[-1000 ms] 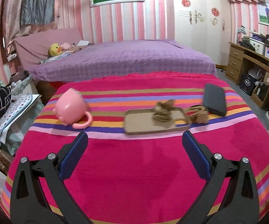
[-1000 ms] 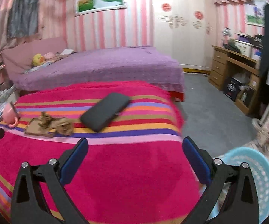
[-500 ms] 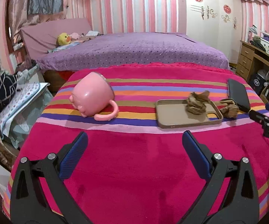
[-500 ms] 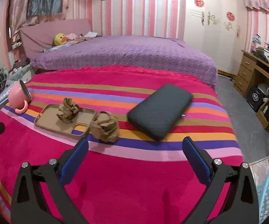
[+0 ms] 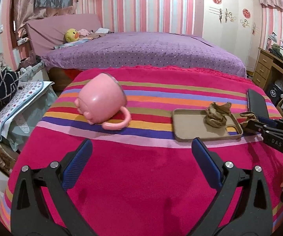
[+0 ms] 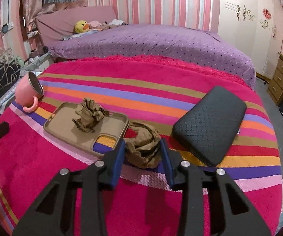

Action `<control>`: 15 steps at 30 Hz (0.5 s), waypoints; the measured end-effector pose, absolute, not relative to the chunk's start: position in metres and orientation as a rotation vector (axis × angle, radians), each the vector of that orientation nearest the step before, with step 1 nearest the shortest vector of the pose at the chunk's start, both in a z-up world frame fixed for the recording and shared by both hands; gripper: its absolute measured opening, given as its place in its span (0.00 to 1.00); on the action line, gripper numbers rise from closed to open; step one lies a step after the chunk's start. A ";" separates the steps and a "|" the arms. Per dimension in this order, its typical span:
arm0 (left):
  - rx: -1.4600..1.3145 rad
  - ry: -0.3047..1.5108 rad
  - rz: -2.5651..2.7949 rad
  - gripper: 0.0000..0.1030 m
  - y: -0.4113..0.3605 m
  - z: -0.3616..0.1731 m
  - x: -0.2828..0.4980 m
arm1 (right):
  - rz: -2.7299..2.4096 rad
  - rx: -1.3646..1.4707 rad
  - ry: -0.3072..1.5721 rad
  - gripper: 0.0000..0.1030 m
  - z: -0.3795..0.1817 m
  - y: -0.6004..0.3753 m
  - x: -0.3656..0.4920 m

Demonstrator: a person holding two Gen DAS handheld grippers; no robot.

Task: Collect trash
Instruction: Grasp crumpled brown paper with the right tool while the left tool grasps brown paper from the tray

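Two crumpled brown paper wads lie on the striped red blanket [image 6: 161, 90]. One wad [image 6: 89, 115] rests on a tan phone case [image 6: 76, 129]; it also shows in the left wrist view [image 5: 217, 114]. My right gripper [image 6: 143, 153] is closed around the other wad [image 6: 144, 149], beside the case's right end, its blue pads touching both sides. In the left wrist view this wad [image 5: 248, 118] sits at the right gripper's tips [image 5: 259, 124]. My left gripper [image 5: 141, 163] is open and empty, above the blanket near its front edge.
A pink mug [image 5: 102, 103] lies on its side left of the case. A black wallet [image 6: 210, 125] lies right of the held wad. A purple bed [image 6: 151, 43] stands behind. A wooden desk [image 5: 273, 68] stands at the right.
My right gripper moved forward to the wad beside the case and closed from wide open onto it. My left gripper moved closer to the mug and case, still open.
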State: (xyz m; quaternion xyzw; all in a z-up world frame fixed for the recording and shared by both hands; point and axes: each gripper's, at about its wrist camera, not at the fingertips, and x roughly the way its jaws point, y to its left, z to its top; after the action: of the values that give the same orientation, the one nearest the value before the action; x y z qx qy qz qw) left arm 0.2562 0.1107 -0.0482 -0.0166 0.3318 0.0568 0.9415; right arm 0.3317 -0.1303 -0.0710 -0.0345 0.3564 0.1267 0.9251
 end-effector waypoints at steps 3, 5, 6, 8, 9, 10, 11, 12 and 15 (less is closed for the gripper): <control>-0.043 0.689 0.092 0.95 0.097 -0.049 0.266 | 0.243 -0.076 0.699 0.35 -0.063 -0.144 0.322; -0.040 0.693 0.063 0.95 0.085 -0.048 0.274 | 0.230 -0.093 0.688 0.35 -0.058 -0.153 0.316; -0.038 0.692 0.048 0.95 0.078 -0.048 0.278 | 0.222 -0.104 0.681 0.35 -0.055 -0.159 0.313; -0.037 0.700 0.018 0.94 0.064 -0.050 0.287 | 0.203 -0.115 0.668 0.35 -0.049 -0.171 0.308; -0.033 0.707 0.005 0.94 0.055 -0.051 0.293 | 0.198 -0.112 0.667 0.35 -0.046 -0.178 0.307; -0.026 0.713 -0.006 0.94 0.045 -0.053 0.299 | 0.193 -0.110 0.666 0.35 -0.045 -0.185 0.305; -0.020 0.717 -0.010 0.94 0.039 -0.054 0.303 | 0.186 -0.111 0.663 0.35 -0.042 -0.192 0.302; -0.011 0.719 -0.016 0.94 0.031 -0.056 0.308 | 0.181 -0.114 0.663 0.35 -0.042 -0.197 0.299; 0.037 0.728 -0.032 0.92 0.009 -0.061 0.323 | 0.158 -0.122 0.662 0.35 -0.043 -0.211 0.290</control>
State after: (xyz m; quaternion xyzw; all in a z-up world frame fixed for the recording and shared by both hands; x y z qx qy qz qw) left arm 0.3229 0.0090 -0.0606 0.0180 0.3559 -0.0157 0.9342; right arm 0.2903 -0.2114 -0.0428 -0.0599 0.3244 0.0776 0.9408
